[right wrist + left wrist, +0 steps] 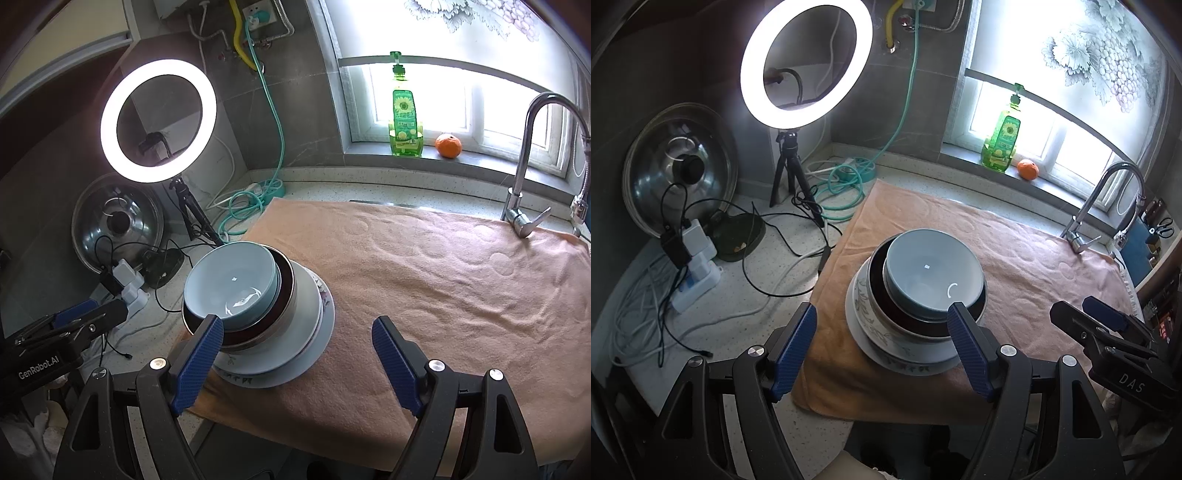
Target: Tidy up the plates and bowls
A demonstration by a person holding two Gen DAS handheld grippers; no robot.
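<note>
On the tabletop's left, a pot lid (679,170) leans against the wall beside a ring light (807,59); near the towel's (1015,258) left edge stands the whole stack, blue bowl (932,275) nested in a dark bowl (886,295), that in a patterned bowl (871,314), all on plates (905,354). The left claw (882,325) is spread and empty just short of the stack; the right claw (297,332) is likewise spread, holding nothing. The stacking looks finished, so the sound move is probably to back both claws straight off without nudging a rim, since the blue bowl sits off-centre toward one side. The left view alone shows a scissors rack by the tap (1108,199); the right view alone shows the wall socket (258,14) and two plate rims (321,314) under the bowls.
</note>
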